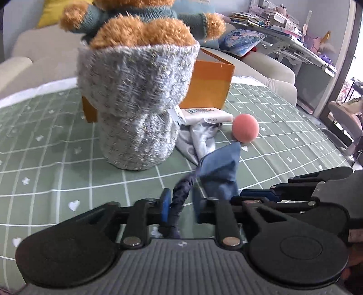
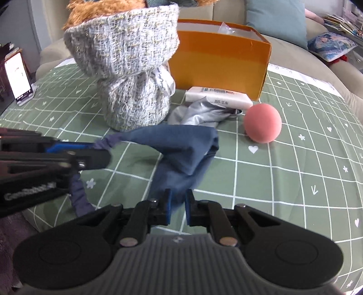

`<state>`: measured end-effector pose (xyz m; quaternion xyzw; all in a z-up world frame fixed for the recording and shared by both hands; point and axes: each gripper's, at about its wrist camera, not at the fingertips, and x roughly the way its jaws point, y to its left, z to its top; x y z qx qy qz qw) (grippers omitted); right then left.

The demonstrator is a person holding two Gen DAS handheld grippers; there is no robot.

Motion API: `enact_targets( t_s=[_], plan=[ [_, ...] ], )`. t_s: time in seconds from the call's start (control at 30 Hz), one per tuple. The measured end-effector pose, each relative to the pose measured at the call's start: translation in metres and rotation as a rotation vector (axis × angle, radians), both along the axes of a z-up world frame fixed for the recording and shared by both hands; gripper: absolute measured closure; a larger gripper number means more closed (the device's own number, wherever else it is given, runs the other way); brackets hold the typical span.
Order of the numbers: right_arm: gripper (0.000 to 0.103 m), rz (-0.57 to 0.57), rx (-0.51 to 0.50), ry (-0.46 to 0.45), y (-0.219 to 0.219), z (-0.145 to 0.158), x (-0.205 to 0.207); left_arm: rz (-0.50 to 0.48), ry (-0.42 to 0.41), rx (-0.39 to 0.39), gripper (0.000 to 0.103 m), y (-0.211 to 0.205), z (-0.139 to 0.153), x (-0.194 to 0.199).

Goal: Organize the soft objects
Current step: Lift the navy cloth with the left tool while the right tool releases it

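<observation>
A blue cloth (image 2: 183, 149) hangs between my two grippers above the green checked tablecloth (image 2: 295, 172). My left gripper (image 1: 180, 205) is shut on its gathered elastic edge (image 1: 181, 190); it also shows in the right wrist view (image 2: 99, 145). My right gripper (image 2: 177, 207) is shut on the cloth's lower part; it also shows in the left wrist view (image 1: 256, 195). The cloth also shows in the left wrist view (image 1: 221, 168). Behind it stand a grey knitted bag (image 2: 133, 68) holding a brown teddy bear (image 1: 140, 20), a grey cloth (image 2: 199, 113), a pink ball (image 2: 262, 123) and a white packet (image 2: 217, 96).
An open orange box (image 2: 222, 56) stands behind the bag. A phone on a stand (image 2: 18, 74) is at the far left. A beige sofa (image 1: 45, 50) with cushions curves behind the table. A desk with books (image 1: 283, 27) is at the far right.
</observation>
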<state>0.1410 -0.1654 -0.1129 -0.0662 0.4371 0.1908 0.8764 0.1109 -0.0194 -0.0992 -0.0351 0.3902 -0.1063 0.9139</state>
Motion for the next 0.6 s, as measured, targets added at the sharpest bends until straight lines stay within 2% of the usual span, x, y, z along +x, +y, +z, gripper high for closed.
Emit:
enact_targets(
  t_s=[0.07, 0.2, 0.33, 0.47, 0.53, 0.6],
  plan=[
    [0.094, -0.010, 0.007, 0.001, -0.002, 0.001, 0.000, -0.001, 0.005, -0.028, 0.030, -0.002, -0.003, 0.004],
    [0.093, -0.055, 0.001, -0.013, -0.010, 0.004, 0.001, -0.008, 0.028, -0.069, 0.020, -0.007, -0.007, 0.016],
    [0.094, -0.125, -0.023, -0.012, -0.019, 0.004, 0.004, -0.019, 0.035, -0.044, 0.017, -0.014, -0.009, 0.028],
    [0.093, -0.189, 0.007, -0.005, -0.037, 0.006, 0.010, -0.075, -0.023, 0.078, 0.016, -0.025, -0.008, 0.038],
    [0.093, -0.206, 0.014, -0.002, -0.041, 0.006, 0.011, -0.089, -0.022, 0.067, 0.014, -0.022, -0.008, 0.044],
    [0.093, -0.208, 0.024, 0.015, -0.043, 0.004, 0.013, -0.104, 0.045, 0.026, 0.016, -0.019, -0.013, 0.054]
  ],
)
